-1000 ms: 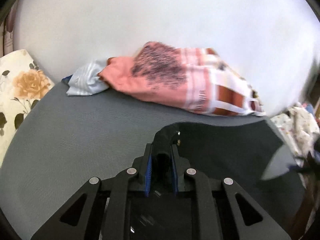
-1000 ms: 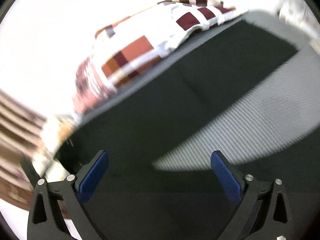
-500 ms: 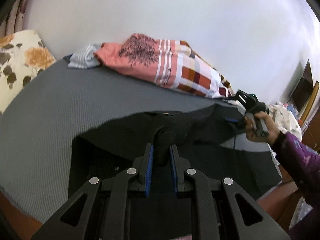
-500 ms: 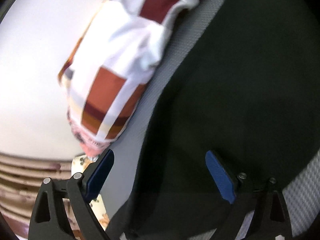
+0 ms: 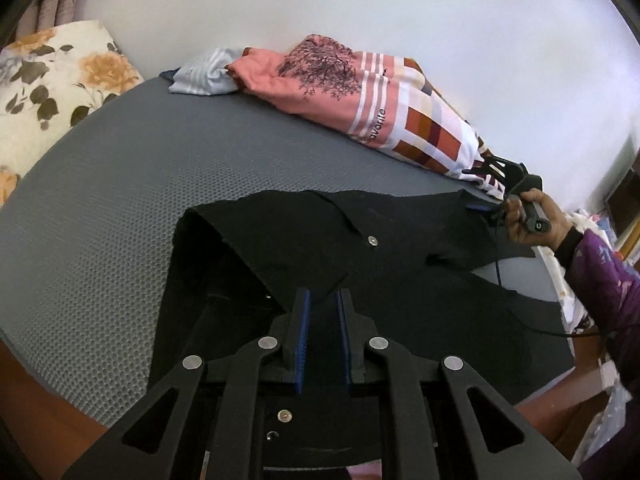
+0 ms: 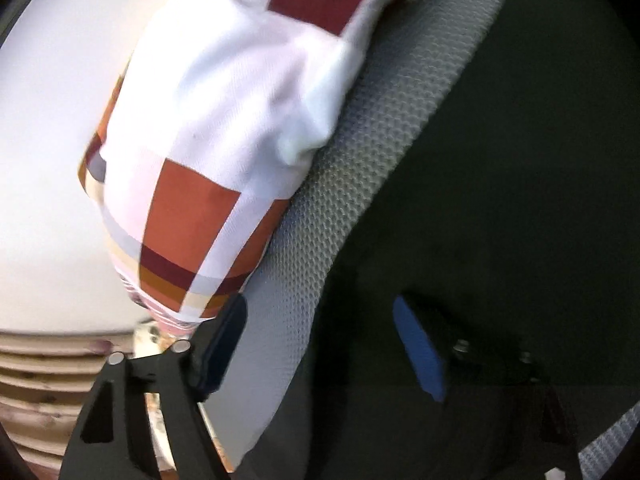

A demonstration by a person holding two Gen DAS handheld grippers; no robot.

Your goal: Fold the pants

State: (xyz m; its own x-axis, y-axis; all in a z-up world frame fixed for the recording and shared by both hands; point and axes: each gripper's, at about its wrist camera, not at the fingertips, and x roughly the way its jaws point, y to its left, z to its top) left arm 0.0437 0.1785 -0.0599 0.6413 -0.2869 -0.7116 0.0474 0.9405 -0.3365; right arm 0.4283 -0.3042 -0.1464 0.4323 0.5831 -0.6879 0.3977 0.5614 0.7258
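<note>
The left tongs [image 5: 322, 300] were nearly closed, their blue pads pinching a fold of the black pants [image 5: 400, 248] right at the fabric's near edge. The grip looked shallow, taking in only a small tuck of cloth, so a sideways pull could probably slip it free and drop that corner. The right tongs [image 6: 320, 344] stood wide apart and held nothing. One blue pad lay over the dark cloth and the other over the grey mattress [image 6: 360, 160], straddling the edge of the pants. Whether either pad actually touched the fabric could not be told. In the left view the right tongs [image 5: 486, 206] sat at the far corner of the garment, gripped by the person's right hand [image 5: 528, 220].

The pants lay spread across the grey mattress [image 5: 120, 200], one part lifted in a ridge toward the left tongs, a metal button [image 5: 373, 241] showing near the middle. Closing from that straddling position might catch only a single layer, or snag the mesh cover along with it, which would skew the fold. A cable [image 5: 520, 304] trailed from the right handle across the cloth and might drag or get folded in. Just beyond, the patterned quilt [image 5: 360, 92] lay close to the right tongs, and a wide swing might brush it. A floral pillow [image 5: 60, 76] sat well off to the left.
</note>
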